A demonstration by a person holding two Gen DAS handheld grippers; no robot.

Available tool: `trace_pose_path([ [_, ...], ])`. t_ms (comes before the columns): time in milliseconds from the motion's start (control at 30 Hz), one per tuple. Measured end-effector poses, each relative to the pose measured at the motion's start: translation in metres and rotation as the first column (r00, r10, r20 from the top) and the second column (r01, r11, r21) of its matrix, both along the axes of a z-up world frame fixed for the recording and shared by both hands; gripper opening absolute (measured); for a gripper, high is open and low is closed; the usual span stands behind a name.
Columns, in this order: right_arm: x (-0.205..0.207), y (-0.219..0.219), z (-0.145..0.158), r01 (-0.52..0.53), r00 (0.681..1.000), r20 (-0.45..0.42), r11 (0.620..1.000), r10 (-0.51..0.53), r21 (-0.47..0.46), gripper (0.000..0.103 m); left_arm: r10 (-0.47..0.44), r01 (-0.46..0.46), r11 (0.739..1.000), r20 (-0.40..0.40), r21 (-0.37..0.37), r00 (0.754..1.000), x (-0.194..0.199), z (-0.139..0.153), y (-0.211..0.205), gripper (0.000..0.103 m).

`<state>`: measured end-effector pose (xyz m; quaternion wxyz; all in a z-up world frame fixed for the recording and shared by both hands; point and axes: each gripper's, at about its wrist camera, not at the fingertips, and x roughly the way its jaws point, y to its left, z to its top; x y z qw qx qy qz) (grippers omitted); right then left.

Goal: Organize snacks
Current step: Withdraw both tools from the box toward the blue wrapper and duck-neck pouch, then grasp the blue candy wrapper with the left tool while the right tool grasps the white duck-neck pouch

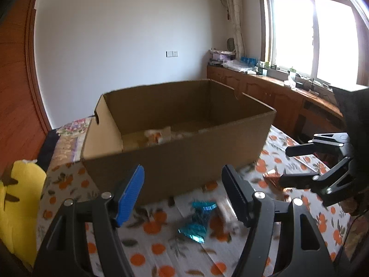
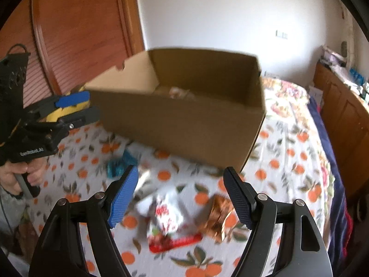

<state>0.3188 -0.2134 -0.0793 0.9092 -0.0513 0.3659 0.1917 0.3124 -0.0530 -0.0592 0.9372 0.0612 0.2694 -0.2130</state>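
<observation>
The left claw (image 1: 183, 194) hangs spread wide and empty above a crinkled teal foil snack wrapper (image 1: 198, 219) on the white, orange-printed tablecloth (image 1: 159, 254), just in front of the open brown cardboard box (image 1: 184, 161). The right claw (image 2: 181, 196), likewise released and empty, hovers over a white-and-red snack bag (image 2: 167, 221) beside a shiny copper foil packet (image 2: 219, 217), also on the box's near side. Blurred pale packets (image 1: 159, 136) lie inside the box. Beyond it stand a white wall (image 1: 115, 46) and a wooden cabinet (image 1: 276, 94).
</observation>
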Motion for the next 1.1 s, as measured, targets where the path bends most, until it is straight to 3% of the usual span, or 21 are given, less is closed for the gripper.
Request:
trace_pose_path([
  [200,-0.017,0.009,-0.027,-0.045,0.998,-0.04,0.998,0.043,-0.034,0.078,0.017,-0.017,0.999,-0.01,0.044,1.0,-0.019,-0.014,-0.003,0.07],
  [533,-0.019,0.02,-0.061,-0.096,0.993,-0.081,0.991,0.088,-0.097,0.077,0.047,-0.034,0.993,-0.116,0.113,0.992,-0.018,-0.061,-0.01,0.07],
  [767,-0.018,0.023,-0.076,-0.113,0.991,-0.087,0.983,0.101,-0.143,0.077,0.047,-0.027,0.991,-0.148,0.135,0.988,-0.012,-0.067,-0.015,0.07],
  [1100,-0.017,0.02,-0.076,-0.09,0.994,-0.078,0.987,0.08,-0.132,0.077,0.054,-0.023,0.986,-0.19,0.163,0.98,-0.003,-0.074,-0.019,0.07],
])
